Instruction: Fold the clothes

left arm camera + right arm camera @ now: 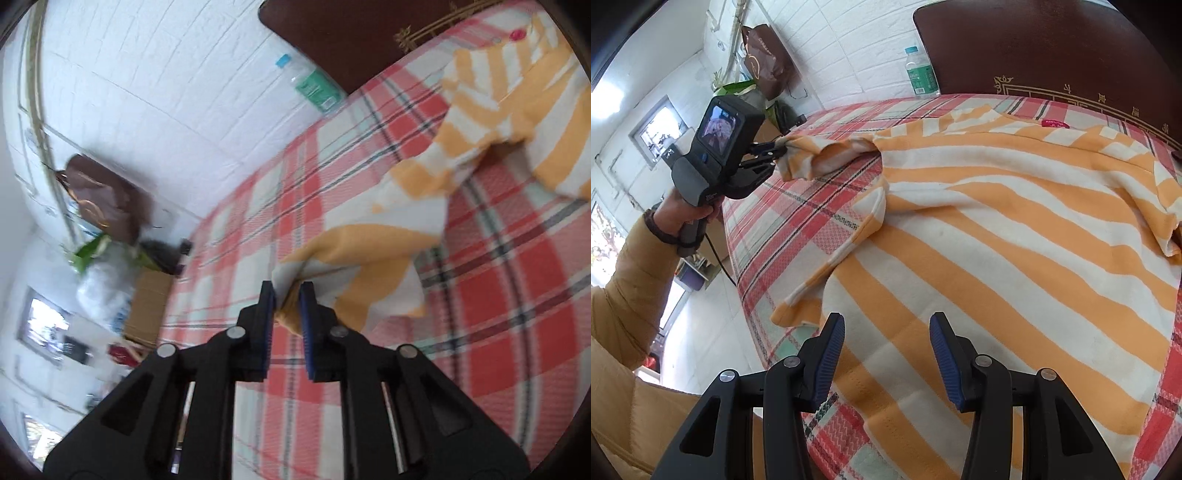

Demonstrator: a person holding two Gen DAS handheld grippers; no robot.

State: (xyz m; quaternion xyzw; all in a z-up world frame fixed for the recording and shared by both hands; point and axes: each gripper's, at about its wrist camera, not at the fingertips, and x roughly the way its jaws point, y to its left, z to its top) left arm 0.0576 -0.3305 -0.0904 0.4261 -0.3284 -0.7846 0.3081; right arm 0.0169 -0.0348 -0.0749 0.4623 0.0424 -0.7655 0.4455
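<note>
Behind the bed, a brown bag (766, 55) holds unclear contents.

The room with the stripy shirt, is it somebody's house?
Probably a home: a checked tablecloth covers a table by a white brick wall, with a water bottle and shopping bag nearby.

A water bottle (919, 72) stands beside a dark headboard (1052, 48); a brown bag (766, 55) hangs nearby.
</note>
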